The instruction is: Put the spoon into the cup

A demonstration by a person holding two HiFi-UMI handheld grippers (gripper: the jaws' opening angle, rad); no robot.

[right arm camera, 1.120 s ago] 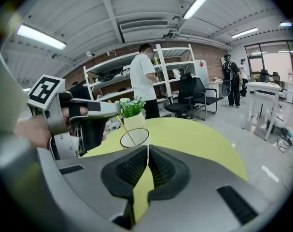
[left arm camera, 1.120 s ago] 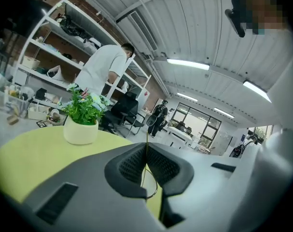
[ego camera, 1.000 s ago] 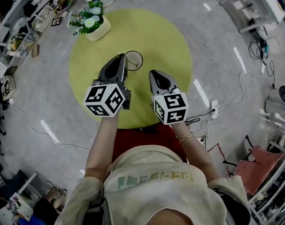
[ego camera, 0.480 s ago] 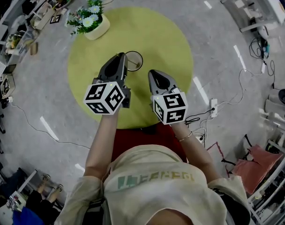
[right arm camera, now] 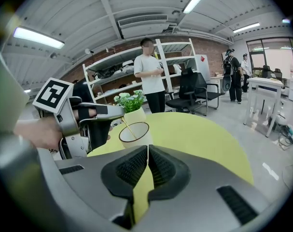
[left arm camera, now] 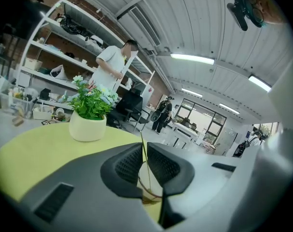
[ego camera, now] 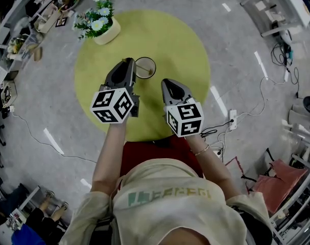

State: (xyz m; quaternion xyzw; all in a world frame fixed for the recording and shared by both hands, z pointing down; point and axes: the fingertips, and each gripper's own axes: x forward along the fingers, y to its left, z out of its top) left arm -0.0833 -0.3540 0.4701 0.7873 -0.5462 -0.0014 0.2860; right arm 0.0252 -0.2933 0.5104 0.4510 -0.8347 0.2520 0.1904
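Note:
A pale cup [ego camera: 145, 68] with a dark rim stands on the round yellow table [ego camera: 170, 40]. My left gripper [ego camera: 130, 61] sits just left of it, shut on the thin handle of the spoon [right arm camera: 127, 128]. From the left gripper [right arm camera: 118, 111] that handle slants down inside the rim of the cup [right arm camera: 135, 133]. In the left gripper view the handle [left arm camera: 142, 146] rises between the left gripper's [left arm camera: 143, 151] jaws, and the cup [left arm camera: 150, 180] shows below them. My right gripper [ego camera: 171, 80] is shut with nothing in it, near the cup's right side; its own view shows the right gripper [right arm camera: 147, 153] pointed at the cup.
A white pot of flowers [ego camera: 101, 27] stands at the table's far left edge. Shelves, desks and chairs ring the room, and a person [right arm camera: 150, 76] stands behind the table. Cables and a power strip [ego camera: 232, 119] lie on the floor to the right.
My left gripper has shifted slightly to the left beside the cup, still holding the spoon. The right gripper has hardly moved.

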